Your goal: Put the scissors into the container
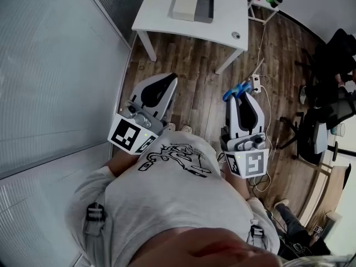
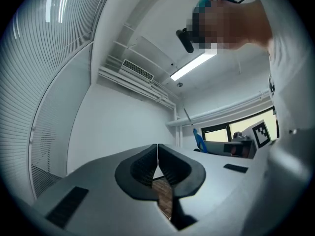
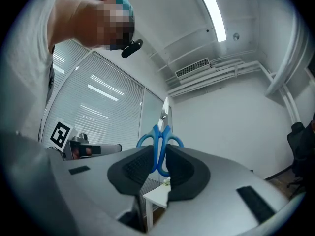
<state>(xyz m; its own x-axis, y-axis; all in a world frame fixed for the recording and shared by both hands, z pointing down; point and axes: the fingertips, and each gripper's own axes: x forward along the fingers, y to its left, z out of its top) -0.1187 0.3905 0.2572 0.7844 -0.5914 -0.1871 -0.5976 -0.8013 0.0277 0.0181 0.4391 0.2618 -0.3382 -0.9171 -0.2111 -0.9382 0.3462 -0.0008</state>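
My right gripper (image 1: pixel 240 98) (image 3: pixel 160 163) is shut on a pair of blue-handled scissors (image 1: pixel 236 90) (image 3: pixel 160 146). The pads clamp the handles and the steel blades point away from me, upward in the right gripper view. My left gripper (image 1: pixel 166 81) (image 2: pixel 157 156) is shut with nothing in it, its two pads touching. Both grippers are held close to my chest, above the wooden floor. The container (image 1: pixel 193 7), a white and grey open box, sits far ahead on a white table (image 1: pixel 161 21). The scissors (image 2: pixel 199 140) also show in the left gripper view.
A small round object (image 1: pixel 236 35) lies near the table's right edge. A glass wall with blinds (image 1: pixel 50 77) runs along the left. A power strip with cables (image 1: pixel 257 82) lies on the floor, and a black office chair (image 1: pixel 311 135) stands at the right.
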